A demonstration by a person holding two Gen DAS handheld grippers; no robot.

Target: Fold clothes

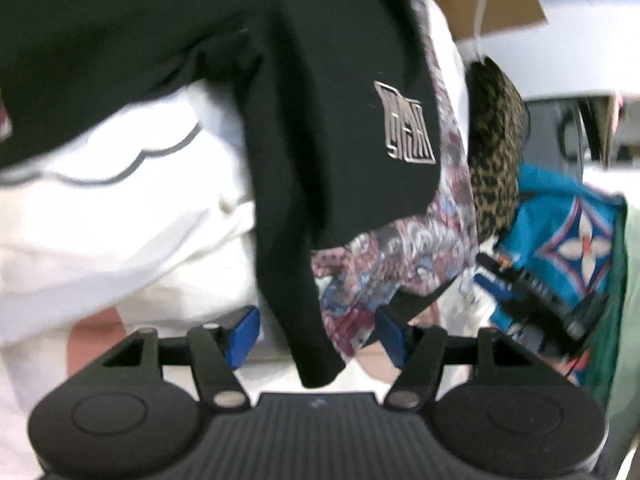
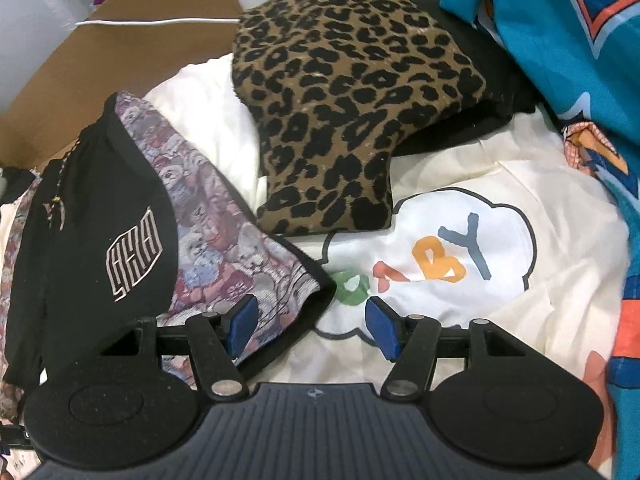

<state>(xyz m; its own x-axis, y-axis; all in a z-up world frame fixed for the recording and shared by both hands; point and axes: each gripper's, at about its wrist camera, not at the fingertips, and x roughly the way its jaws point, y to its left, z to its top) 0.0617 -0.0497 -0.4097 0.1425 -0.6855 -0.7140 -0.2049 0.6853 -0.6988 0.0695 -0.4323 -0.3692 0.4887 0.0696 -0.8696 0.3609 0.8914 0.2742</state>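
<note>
A black garment with a pale stitched logo (image 1: pixel 280 80) hangs across the left wrist view. Its lower corner dangles between the blue pads (image 1: pixel 244 332) of my left gripper (image 1: pixel 316 334), whose jaws stand apart and do not press on it. In the right wrist view the same black garment (image 2: pixel 92 220) lies at the left over a bear-patterned fabric (image 2: pixel 224 240). My right gripper (image 2: pixel 310 326) is open just above that fabric's black hem and a white shirt with a cloud print (image 2: pixel 440 248). Nothing is gripped.
A leopard-print piece (image 2: pixel 352 100) lies on the white shirt behind the gripper. A teal printed garment (image 2: pixel 560 40) is heaped along the right side. A brown cardboard box (image 2: pixel 120 52) with a white cable (image 2: pixel 160 22) across it stands at the back left.
</note>
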